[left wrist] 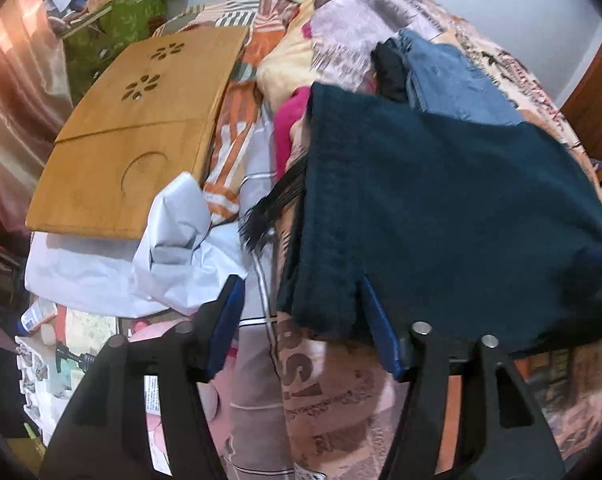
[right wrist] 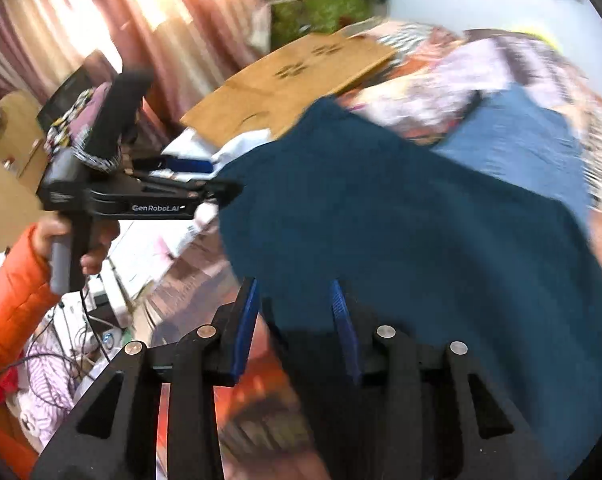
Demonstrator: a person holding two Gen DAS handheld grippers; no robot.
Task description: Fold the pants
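Between both parted hand-held grippers, left (left wrist: 301, 320) and right (right wrist: 295, 320), dark teal pants (left wrist: 441, 208) lie, seemingly unpinched.

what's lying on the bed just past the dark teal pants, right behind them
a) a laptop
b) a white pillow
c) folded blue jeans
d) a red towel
c, a folded pair of blue jeans lies on the patterned bedcover just beyond the far edge of the dark teal pants; the right wrist view shows the same blue denim behind the teal cloth.
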